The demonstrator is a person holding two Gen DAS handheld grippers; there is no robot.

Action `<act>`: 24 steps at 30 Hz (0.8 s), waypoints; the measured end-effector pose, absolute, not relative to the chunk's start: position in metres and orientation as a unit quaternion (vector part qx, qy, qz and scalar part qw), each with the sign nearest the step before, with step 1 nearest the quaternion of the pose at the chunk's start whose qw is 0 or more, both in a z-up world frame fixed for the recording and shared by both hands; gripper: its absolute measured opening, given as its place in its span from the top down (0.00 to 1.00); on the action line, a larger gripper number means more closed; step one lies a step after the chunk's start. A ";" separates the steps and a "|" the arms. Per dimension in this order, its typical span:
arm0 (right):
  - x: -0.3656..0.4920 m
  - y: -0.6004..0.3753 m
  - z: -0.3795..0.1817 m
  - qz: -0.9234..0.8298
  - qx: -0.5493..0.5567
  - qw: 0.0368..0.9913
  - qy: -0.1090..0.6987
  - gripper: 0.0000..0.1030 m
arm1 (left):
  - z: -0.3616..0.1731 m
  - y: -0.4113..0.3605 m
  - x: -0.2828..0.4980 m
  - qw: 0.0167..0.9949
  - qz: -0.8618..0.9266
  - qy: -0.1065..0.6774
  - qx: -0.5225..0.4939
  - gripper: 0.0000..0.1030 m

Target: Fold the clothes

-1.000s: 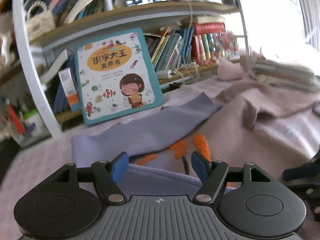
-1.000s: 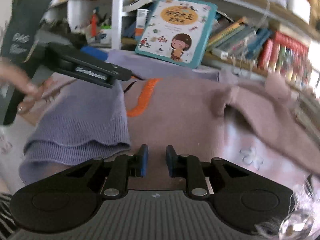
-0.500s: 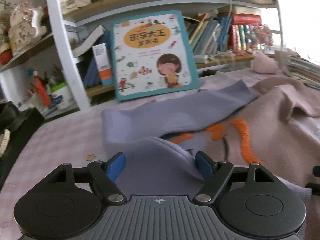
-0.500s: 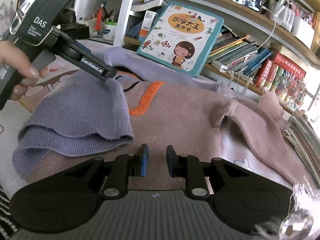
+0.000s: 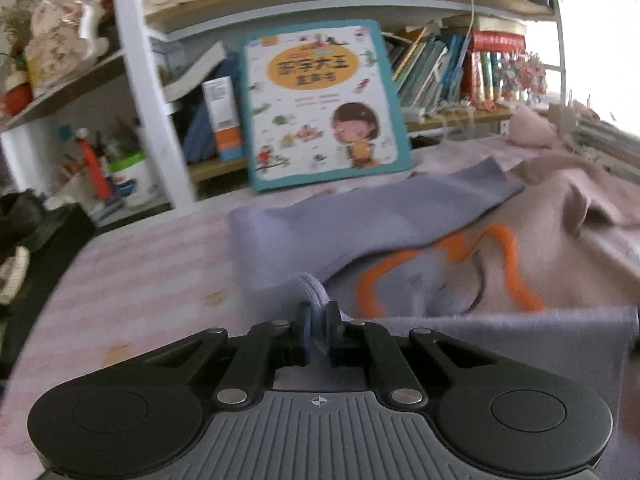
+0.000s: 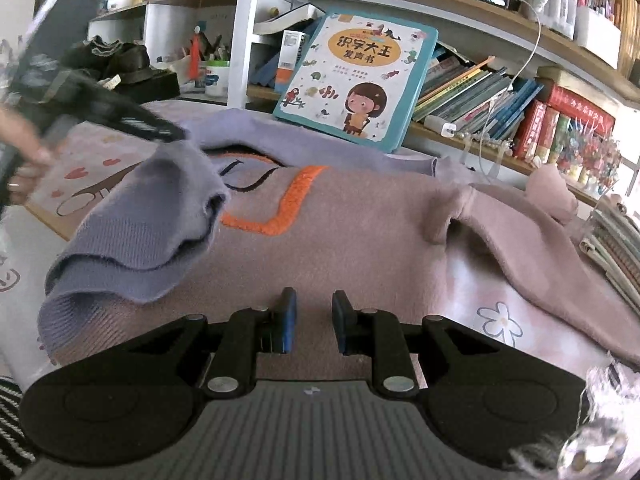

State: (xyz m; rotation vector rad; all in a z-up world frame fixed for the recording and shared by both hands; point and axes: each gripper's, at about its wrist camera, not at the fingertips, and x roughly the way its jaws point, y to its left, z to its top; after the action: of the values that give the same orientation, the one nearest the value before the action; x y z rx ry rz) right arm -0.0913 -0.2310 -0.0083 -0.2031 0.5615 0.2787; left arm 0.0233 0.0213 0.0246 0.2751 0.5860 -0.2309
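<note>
In the left wrist view the left gripper clamps the ribbed cuff of the lavender-and-pink knit sweater spread on the table, while the right wrist view shows the right gripper slightly parted, empty, above its orange-stitched mauve body.

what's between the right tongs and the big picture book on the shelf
In the right wrist view, only the sweater lies there: its pinkish body with the orange stitching, then a purple sleeve just before the picture book.
</note>
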 end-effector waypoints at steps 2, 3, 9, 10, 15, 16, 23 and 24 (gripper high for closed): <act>-0.089 -0.233 -0.007 0.139 -0.092 0.945 0.281 0.81 | 0.025 0.047 0.017 0.939 -0.098 0.301 0.133 0.93; -0.089 -0.233 -0.006 0.140 -0.090 0.944 0.283 0.81 | 0.024 0.062 0.015 0.939 -0.086 0.309 0.123 0.92; -0.087 -0.231 -0.005 0.148 -0.098 0.941 0.289 0.81 | 0.025 0.096 0.018 0.938 -0.016 0.319 0.135 0.68; -0.087 -0.231 -0.005 0.149 -0.099 0.940 0.289 0.81 | 0.029 0.088 0.018 0.936 0.005 0.303 0.176 0.57; -0.086 -0.235 -0.006 0.151 -0.088 0.941 0.289 0.81 | 0.056 0.058 0.019 0.928 0.039 0.225 0.294 0.35; -0.086 -0.236 -0.006 0.152 -0.086 0.942 0.288 0.81 | 0.064 0.055 0.020 0.936 0.020 0.215 0.277 0.35; -0.082 -0.239 -0.003 0.146 -0.090 0.943 0.286 0.72 | 0.073 -0.024 0.047 0.945 -0.197 0.198 0.169 0.35; -0.081 -0.240 -0.003 0.137 -0.091 0.946 0.280 0.68 | 0.066 -0.041 0.053 0.940 -0.215 0.198 0.176 0.35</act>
State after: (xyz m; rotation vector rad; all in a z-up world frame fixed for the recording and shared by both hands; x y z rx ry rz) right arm -0.0812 -0.2405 -0.0027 -0.1845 0.5707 0.2784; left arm 0.0531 -0.0411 0.0663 0.3595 0.4036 -0.4397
